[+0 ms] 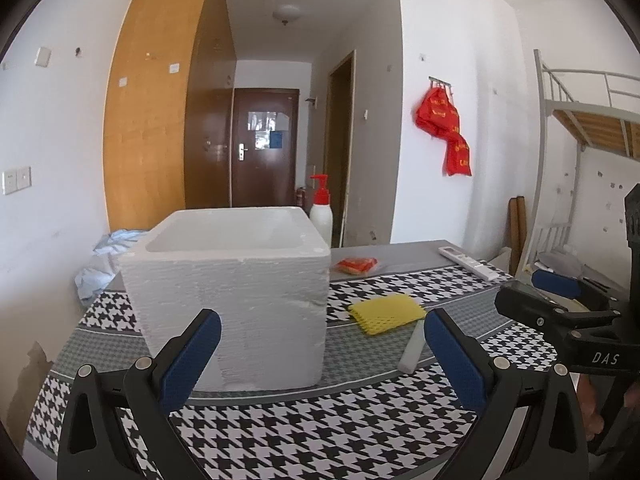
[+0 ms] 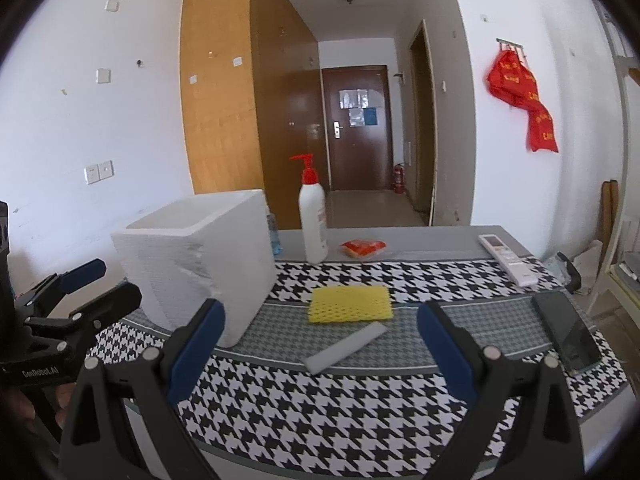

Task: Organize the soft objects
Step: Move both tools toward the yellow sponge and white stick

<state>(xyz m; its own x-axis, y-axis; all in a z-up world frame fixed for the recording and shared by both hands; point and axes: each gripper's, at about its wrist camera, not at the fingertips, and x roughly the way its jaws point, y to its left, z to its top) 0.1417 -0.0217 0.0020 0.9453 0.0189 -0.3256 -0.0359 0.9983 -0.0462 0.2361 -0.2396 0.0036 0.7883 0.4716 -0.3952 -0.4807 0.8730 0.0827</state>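
Note:
A yellow foam net pad (image 2: pixel 349 304) lies flat on the houndstooth cloth; it also shows in the left wrist view (image 1: pixel 386 313). A pale foam strip (image 2: pixel 346 347) lies just in front of it, seen in the left wrist view too (image 1: pixel 412 347). A white foam box (image 1: pixel 230 296) stands open-topped on the left, also in the right wrist view (image 2: pixel 196 268). My left gripper (image 1: pixel 322 356) is open and empty, in front of the box. My right gripper (image 2: pixel 320 350) is open and empty, short of the strip.
A white pump bottle with red top (image 2: pixel 313 224) and an orange packet (image 2: pixel 363 248) stand at the back. A white remote (image 2: pixel 507 258) and a dark phone (image 2: pixel 570 332) lie at the right. Blue cloth (image 1: pixel 100 264) lies left of the box.

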